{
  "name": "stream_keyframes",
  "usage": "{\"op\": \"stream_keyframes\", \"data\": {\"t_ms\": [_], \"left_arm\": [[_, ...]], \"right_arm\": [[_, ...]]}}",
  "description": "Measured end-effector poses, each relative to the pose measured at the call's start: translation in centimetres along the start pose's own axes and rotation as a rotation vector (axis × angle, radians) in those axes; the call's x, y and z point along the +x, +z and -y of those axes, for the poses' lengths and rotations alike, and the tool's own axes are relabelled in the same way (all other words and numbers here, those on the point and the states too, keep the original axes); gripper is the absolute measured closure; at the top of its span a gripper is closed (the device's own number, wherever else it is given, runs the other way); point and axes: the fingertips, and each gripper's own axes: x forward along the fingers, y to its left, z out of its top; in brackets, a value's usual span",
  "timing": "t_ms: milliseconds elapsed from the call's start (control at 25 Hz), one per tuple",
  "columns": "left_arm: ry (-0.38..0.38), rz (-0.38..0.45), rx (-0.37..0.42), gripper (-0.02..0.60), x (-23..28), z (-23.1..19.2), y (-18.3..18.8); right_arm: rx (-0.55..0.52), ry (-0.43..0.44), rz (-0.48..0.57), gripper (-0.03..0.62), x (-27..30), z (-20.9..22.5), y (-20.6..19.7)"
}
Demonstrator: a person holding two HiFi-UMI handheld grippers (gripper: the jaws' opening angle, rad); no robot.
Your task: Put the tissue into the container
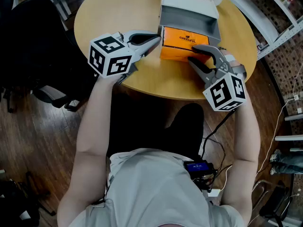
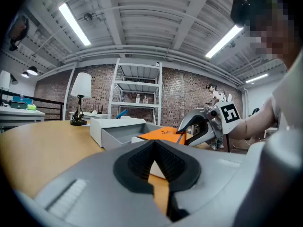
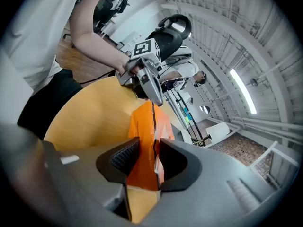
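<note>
Orange tissue pack (image 1: 182, 45) is sitting on the table (image 1: 118, 13) at frame center, just below the gray container (image 1: 189, 6), not inside. Right gripper (image 1: 191, 54) is straddling its corner with jaws parted, probably to grab it. Left gripper (image 1: 157, 39), clenched and empty, is seemingly bracing the pack's left edge.

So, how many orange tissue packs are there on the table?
1. The orange tissue pack lies on the round table, right in front of the open grey container, between the left gripper and the right gripper. Nothing orange shows inside the container.
</note>
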Motion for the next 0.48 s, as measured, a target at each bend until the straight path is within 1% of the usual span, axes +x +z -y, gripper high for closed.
{"op": "stream_keyframes", "data": {"t_ms": [120,200,320,400,480], "left_arm": [[0.004,-0.004,0.003,0.581,-0.2,0.0,0.1],[0.002,-0.008,0.004,0.581,-0.3,0.1,0.0],[0.002,-0.010,0.005,0.581,-0.3,0.1,0.0],[0.002,-0.010,0.006,0.581,-0.4,0.1,0.0],[0.000,-0.011,0.007,0.581,-0.4,0.0,-0.1]], "right_arm": [[-0.066,-0.040,-0.005,0.479,-1.0,0.4,1.2],[-0.081,-0.092,-0.007,0.484,-2.2,1.6,2.2],[-0.082,-0.199,0.006,0.484,-3.6,4.7,3.1],[-0.093,-0.273,0.001,0.482,-3.7,7.3,2.9],[-0.108,-0.322,-0.001,0.482,-2.8,9.6,2.2]]}}
